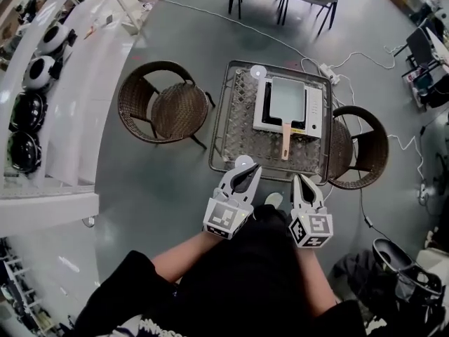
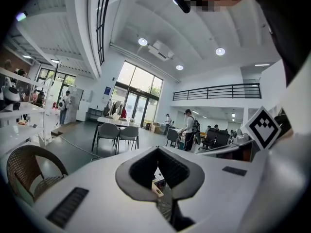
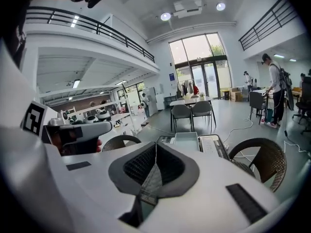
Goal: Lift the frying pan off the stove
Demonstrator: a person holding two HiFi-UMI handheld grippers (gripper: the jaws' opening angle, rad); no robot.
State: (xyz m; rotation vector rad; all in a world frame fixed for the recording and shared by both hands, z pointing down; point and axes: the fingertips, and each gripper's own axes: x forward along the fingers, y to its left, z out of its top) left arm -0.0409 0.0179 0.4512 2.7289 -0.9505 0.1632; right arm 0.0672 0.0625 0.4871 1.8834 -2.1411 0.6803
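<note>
A square wicker-topped table (image 1: pixel 235 135) carries a white stove (image 1: pixel 313 107) and a small white disc (image 1: pixel 258 70).

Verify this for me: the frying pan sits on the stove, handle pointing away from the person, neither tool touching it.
The handle is wrong: in the head view it points toward the person. The frying pan does sit on the stove, and neither the left tool nor the right tool touches it.

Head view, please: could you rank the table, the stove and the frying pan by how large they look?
Largest to smallest:
1. table
2. stove
3. frying pan; it sits on the stove, so slightly nearer the camera, yet clearly looks smaller.
</note>
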